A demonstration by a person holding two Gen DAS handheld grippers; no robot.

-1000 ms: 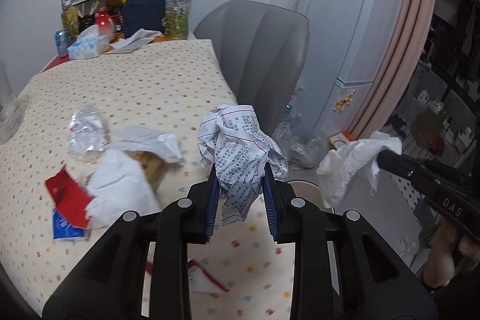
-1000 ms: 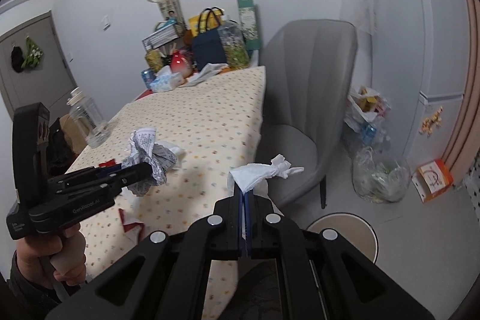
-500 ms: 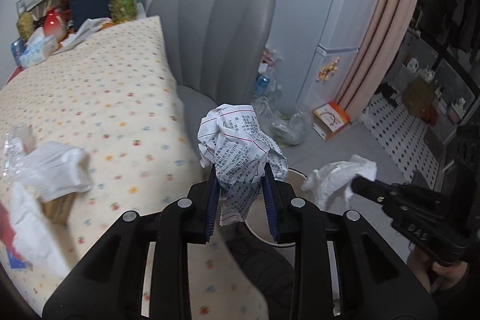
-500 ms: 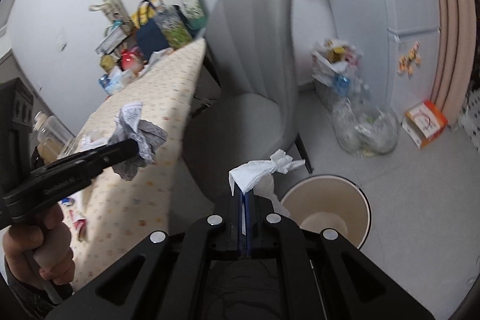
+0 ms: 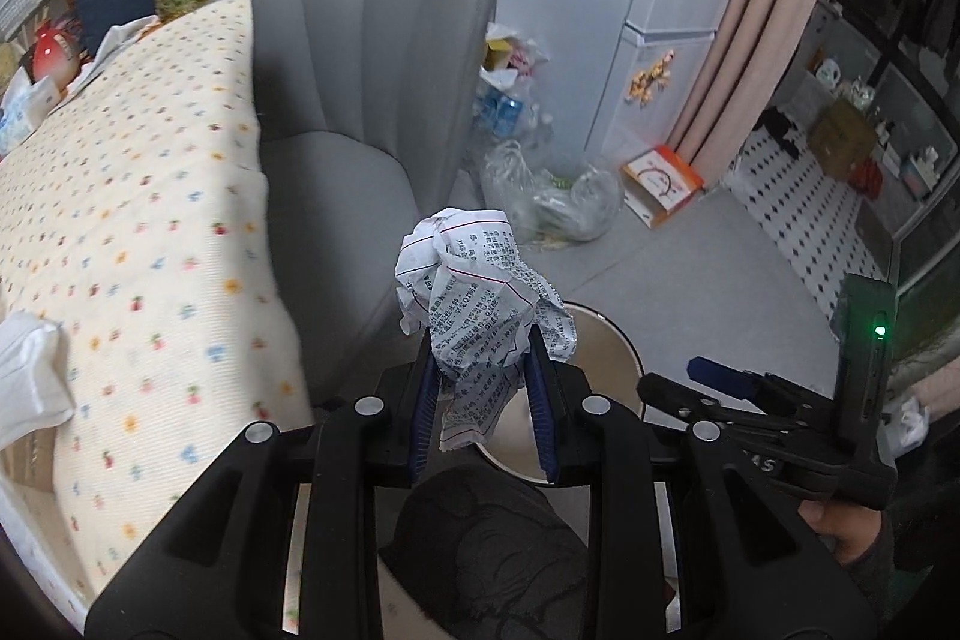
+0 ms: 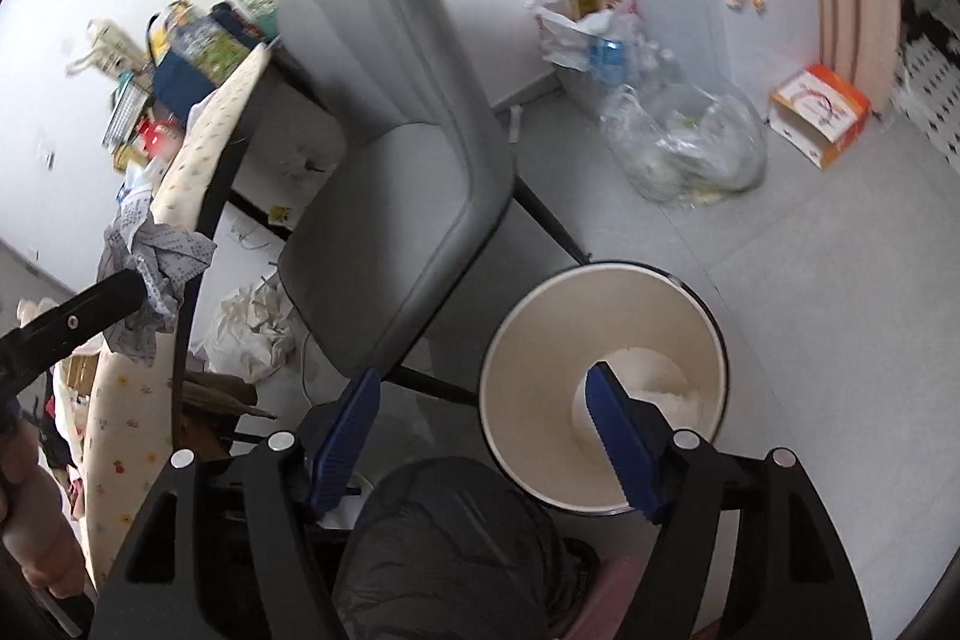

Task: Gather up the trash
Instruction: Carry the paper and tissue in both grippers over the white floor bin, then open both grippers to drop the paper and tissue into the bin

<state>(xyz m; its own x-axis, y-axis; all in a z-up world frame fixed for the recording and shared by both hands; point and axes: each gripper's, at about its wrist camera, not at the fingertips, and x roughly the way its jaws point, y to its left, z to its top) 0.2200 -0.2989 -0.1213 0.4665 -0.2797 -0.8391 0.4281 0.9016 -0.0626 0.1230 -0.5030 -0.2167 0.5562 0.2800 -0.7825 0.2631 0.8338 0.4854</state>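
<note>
**Crumpled paper short of the bin mouth**

The left gripper [image 5: 483,388] clamps a crumpled printed paper wad [image 5: 480,292], which stands up between its blue pads. The round waste bin [image 5: 621,346] lies just beyond and below the wad, toward the right, so the wad likely needs to travel forward over the rim. The right gripper [image 6: 486,436] is nearer the bin: its jaws are opening, nothing between them, above the bin's mouth [image 6: 540,340], where a white tissue [image 6: 654,382] lies inside. Farther off stands a grey chair [image 5: 372,40].
</note>
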